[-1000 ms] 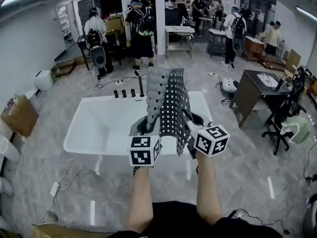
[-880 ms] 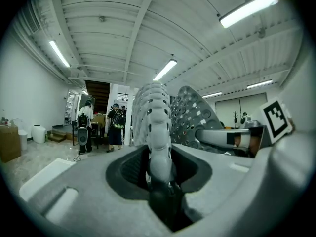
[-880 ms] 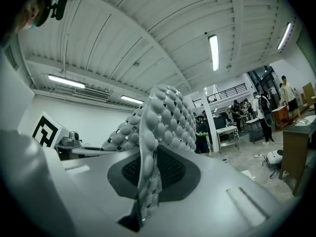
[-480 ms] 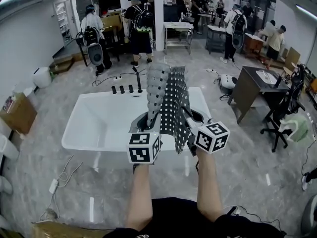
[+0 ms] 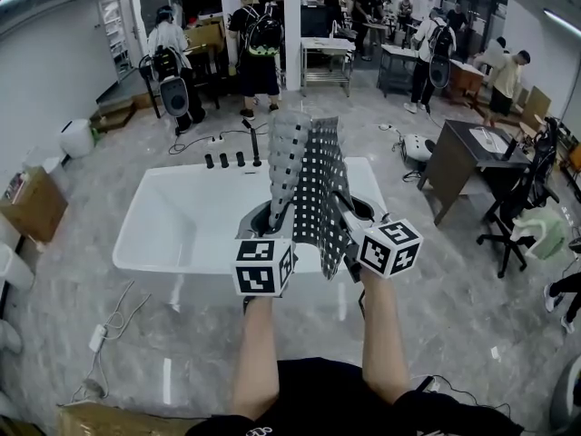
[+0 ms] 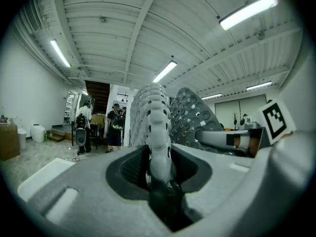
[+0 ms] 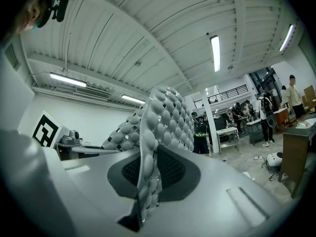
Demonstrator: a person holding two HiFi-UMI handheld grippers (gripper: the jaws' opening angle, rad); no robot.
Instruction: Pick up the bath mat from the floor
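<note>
The bath mat (image 5: 307, 182) is clear of the floor (image 5: 91, 280). It stands upright in the air as a folded, perforated sheet, pinched along its lower edge on both sides. The left gripper (image 5: 270, 223) has its jaws closed on the left fold, and the left gripper view shows the knobbly strip clamped between them. The right gripper (image 5: 348, 225) is clamped the same way on the right edge, with the bubbled face rising from its jaws. The white bathtub (image 5: 172, 234) sits beneath, its near rim just under the grippers.

The lift looks done. Each grip seems to take only a narrow bite of the edge, though the depth is hard to judge. The floppy top could fold over and pull the mat free, or the mat could snag the tub's near rim if lowered.
</note>
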